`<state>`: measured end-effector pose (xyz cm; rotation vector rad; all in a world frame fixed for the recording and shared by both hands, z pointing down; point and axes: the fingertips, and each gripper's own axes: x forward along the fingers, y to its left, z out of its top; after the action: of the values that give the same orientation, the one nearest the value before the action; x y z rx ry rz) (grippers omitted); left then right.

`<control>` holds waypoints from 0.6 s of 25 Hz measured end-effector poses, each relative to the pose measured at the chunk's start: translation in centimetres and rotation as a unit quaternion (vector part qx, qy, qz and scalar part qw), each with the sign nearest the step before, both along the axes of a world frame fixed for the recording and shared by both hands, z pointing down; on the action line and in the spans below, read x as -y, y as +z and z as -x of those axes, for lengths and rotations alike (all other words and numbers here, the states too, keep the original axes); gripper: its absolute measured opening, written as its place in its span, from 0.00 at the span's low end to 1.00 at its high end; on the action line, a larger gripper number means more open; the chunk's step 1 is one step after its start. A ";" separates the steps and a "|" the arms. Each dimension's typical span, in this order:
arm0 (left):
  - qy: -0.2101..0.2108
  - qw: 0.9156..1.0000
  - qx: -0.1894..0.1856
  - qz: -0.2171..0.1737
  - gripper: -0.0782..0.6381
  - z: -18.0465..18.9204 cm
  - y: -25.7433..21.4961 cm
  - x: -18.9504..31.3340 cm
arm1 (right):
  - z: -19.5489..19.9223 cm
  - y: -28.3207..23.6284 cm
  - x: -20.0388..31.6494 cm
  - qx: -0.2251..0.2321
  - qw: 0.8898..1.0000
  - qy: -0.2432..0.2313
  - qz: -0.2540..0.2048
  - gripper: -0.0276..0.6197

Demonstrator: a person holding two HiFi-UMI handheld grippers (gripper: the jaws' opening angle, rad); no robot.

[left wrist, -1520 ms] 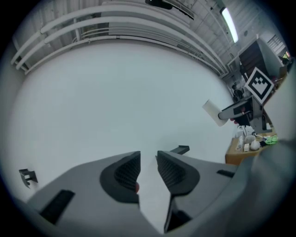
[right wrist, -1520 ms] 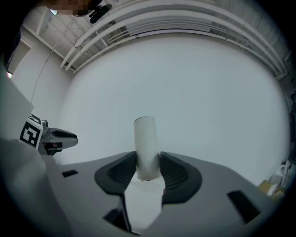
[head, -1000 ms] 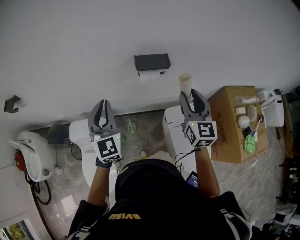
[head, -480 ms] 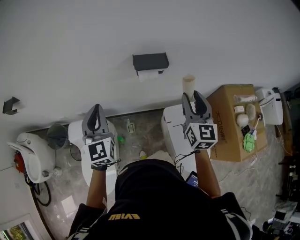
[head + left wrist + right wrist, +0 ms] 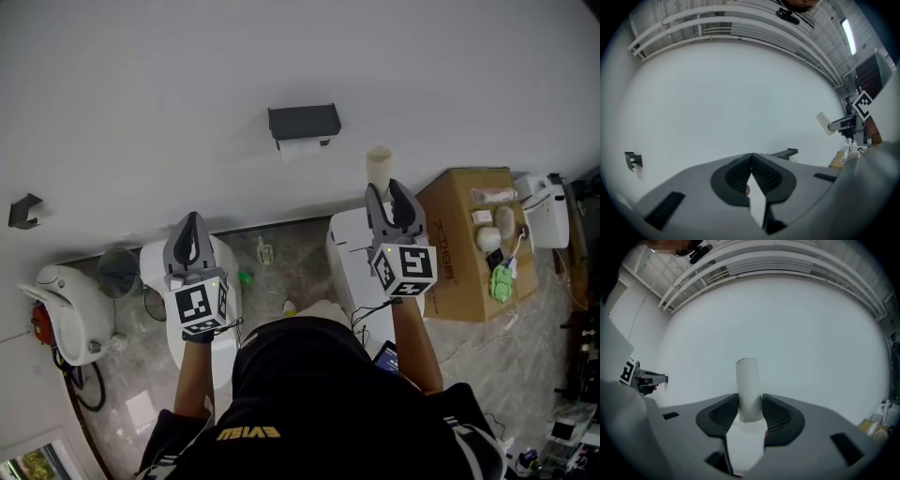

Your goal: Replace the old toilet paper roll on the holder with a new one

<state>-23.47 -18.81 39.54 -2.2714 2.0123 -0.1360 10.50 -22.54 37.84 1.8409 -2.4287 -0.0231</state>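
L gripper is pressed together, nothing in it. R gripper pinches the bare cardboard tube by one end, the rest sticking out past the tips. Farther off, the black holder on the wall has white paper hanging under it, well apart from the tube.

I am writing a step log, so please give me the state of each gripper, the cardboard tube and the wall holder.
left gripper: shut, nothing between its jaws.
right gripper: shut on the cardboard tube.
cardboard tube: bare of paper, clamped at its lower end.
wall holder: fixed to the wall, white paper showing under it.
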 end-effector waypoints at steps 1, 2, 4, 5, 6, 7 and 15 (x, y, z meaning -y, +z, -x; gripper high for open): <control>0.001 1.000 0.000 0.001 0.13 0.0 0.1 0.0 | 0.0 0.0 0.0 -0.001 1.000 0.000 0.000 0.29; 0.001 1.000 -0.001 0.001 0.13 0.0 0.2 -0.1 | 0.0 -0.1 0.0 -0.001 1.000 0.001 0.000 0.29; 0.002 1.000 -0.001 0.001 0.13 -0.1 0.2 -0.1 | -0.1 -0.1 -0.1 -0.002 1.000 0.002 0.000 0.29; 0.003 1.000 -0.002 0.001 0.13 -0.1 0.2 -0.1 | -0.2 -0.1 -0.1 -0.002 1.000 0.002 0.001 0.29; 0.003 1.000 -0.002 0.001 0.13 -0.1 0.2 -0.1 | -0.2 0.0 -0.2 -0.003 1.000 0.003 0.001 0.29; 0.003 1.000 -0.002 0.001 0.13 -0.1 0.2 -0.1 | -0.2 0.0 -0.2 -0.004 1.000 0.003 0.001 0.29; 0.011 1.000 -0.006 0.007 0.13 -0.8 0.7 -0.5 | -0.4 0.1 -0.6 -0.005 1.000 0.002 0.005 0.29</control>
<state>-22.68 -18.28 40.23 -2.3079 1.9971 -0.1351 10.93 -21.92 37.99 1.8361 -2.4147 -0.0198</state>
